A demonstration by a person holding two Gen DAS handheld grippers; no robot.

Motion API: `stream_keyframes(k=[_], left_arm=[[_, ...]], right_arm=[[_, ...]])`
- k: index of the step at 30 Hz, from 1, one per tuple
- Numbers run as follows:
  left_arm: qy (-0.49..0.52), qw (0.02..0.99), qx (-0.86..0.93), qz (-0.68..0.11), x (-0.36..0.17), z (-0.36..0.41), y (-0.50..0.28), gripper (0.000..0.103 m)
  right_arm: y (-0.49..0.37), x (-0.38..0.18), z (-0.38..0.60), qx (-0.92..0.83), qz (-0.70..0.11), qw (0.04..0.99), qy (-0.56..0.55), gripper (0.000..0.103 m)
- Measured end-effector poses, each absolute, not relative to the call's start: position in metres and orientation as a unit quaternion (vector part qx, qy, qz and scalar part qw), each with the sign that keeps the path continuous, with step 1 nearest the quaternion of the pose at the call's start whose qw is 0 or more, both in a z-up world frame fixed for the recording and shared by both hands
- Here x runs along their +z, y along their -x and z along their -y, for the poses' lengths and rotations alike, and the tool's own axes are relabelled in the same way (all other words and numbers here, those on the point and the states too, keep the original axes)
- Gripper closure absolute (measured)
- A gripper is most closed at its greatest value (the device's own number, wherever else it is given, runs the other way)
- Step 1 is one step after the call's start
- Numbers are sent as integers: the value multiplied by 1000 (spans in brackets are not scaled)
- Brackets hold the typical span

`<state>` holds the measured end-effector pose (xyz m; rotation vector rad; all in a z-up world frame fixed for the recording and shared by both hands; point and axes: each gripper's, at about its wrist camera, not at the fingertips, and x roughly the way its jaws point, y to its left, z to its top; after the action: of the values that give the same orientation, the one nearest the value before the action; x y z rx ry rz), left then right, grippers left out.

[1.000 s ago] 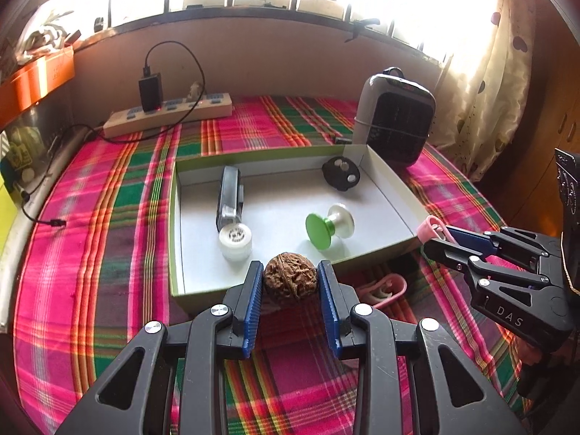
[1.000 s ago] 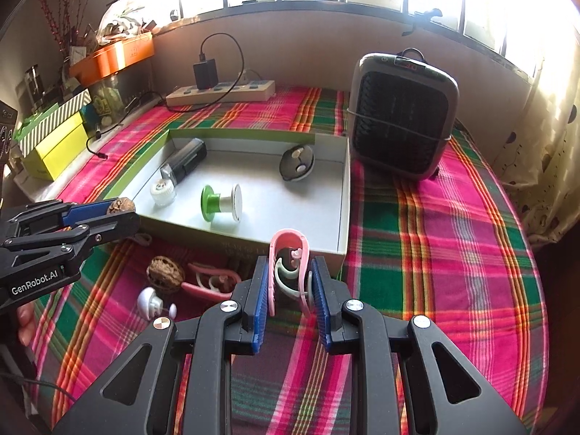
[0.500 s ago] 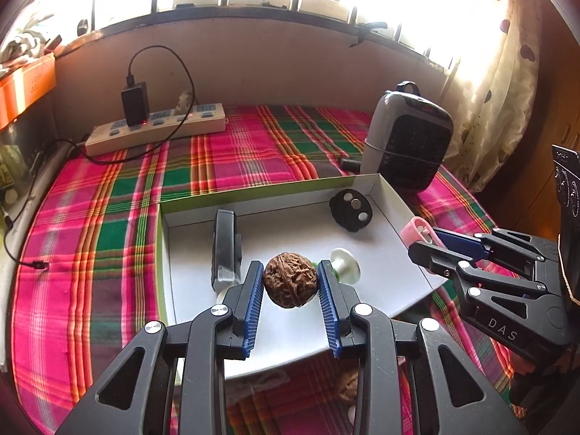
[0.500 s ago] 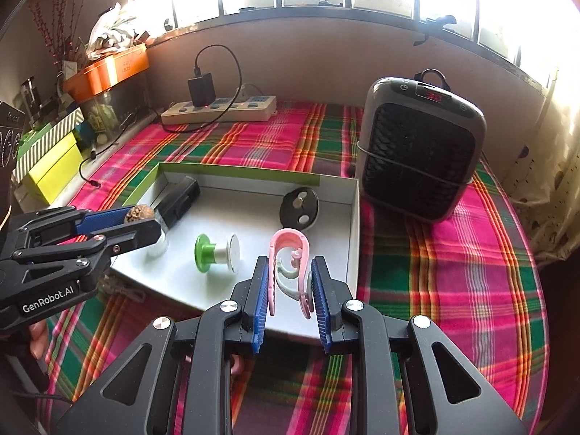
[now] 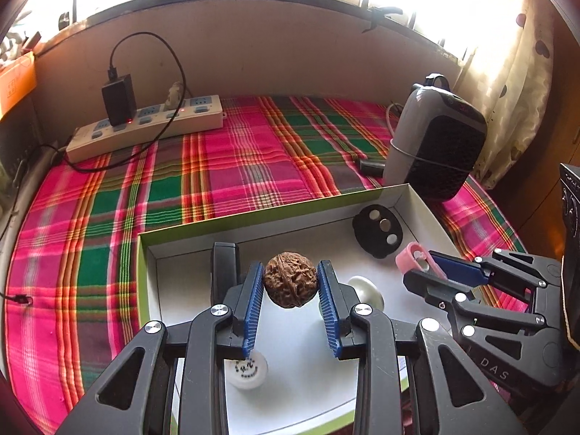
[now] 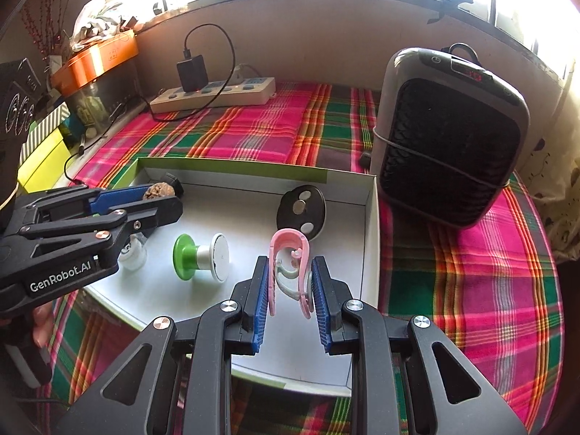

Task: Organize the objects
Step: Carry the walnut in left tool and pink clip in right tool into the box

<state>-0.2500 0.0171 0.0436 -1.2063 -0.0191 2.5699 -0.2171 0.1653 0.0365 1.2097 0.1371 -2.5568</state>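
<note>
My left gripper [image 5: 290, 282] is shut on a brown walnut [image 5: 289, 284] and hangs over the white tray [image 5: 232, 223]. In the right wrist view that left gripper [image 6: 159, 199] comes in from the left with the walnut [image 6: 156, 191] at its tips. My right gripper [image 6: 290, 279] is shut on a pink clip [image 6: 290, 253] with a pale green part, held above the tray [image 6: 369, 224] near its right wall. The left wrist view shows the right gripper [image 5: 422, 266] and pink clip [image 5: 411, 259] at the right. Inside the tray lie a green and white spool [image 6: 201, 257], a black disc [image 6: 301, 210], a black bar [image 5: 224, 272] and a white cap [image 5: 246, 369].
A black and grey heater [image 6: 449, 137] stands just right of the tray. A power strip [image 6: 214, 94] with a black charger lies by the back wall. An orange box [image 6: 98, 59] and yellow boxes [image 6: 43, 156] sit at the far left. Plaid cloth [image 5: 108, 217] covers the table.
Both grippers have moved forward from the tray's near edge to over its inside, still holding the walnut and the pink clip. The items on the cloth in front have dropped from view.
</note>
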Motion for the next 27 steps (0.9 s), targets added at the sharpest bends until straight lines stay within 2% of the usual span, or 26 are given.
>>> stream_keyframes(k=[27], left_arm=[[443,140,885,-21,25,-30,275,75]], right_arm=[[232,23,-164,-888,-60,149,-431,79]])
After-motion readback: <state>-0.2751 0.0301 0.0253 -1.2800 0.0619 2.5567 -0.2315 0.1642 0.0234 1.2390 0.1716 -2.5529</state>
